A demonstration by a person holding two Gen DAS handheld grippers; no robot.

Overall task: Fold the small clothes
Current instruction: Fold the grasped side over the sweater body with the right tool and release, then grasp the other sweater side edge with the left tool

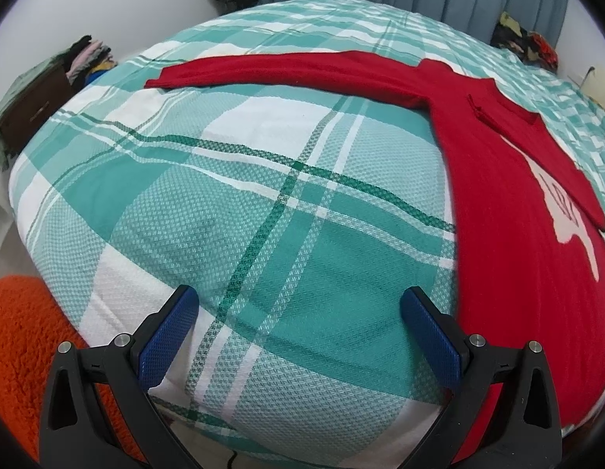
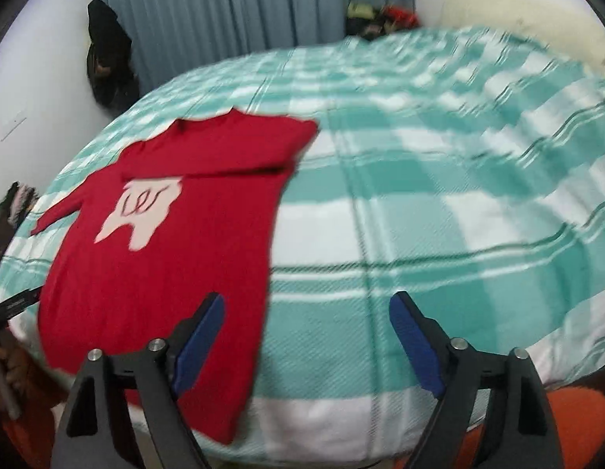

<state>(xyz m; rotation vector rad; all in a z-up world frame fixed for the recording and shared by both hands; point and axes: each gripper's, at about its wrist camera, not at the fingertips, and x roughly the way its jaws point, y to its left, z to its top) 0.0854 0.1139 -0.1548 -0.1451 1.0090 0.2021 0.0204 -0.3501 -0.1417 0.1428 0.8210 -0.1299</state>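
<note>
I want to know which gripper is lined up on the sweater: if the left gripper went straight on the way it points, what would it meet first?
Probably the bare plaid bedspread, not the red sweater, which lies right of the open left gripper. Depth is unclear.

Ahead of the left gripper (image 1: 298,308), whose jaws stand wide with nothing between them, bare plaid bedspread (image 1: 263,195) lies clear up to the red sweater (image 1: 498,179) at its right and the outstretched sleeve (image 1: 263,72) across the far side; an orange rug (image 1: 24,332) lies low at its left. The right gripper (image 2: 306,316), jaws apart and empty, has open bedspread ahead and to its right; the sweater lies flat at its left.
</note>
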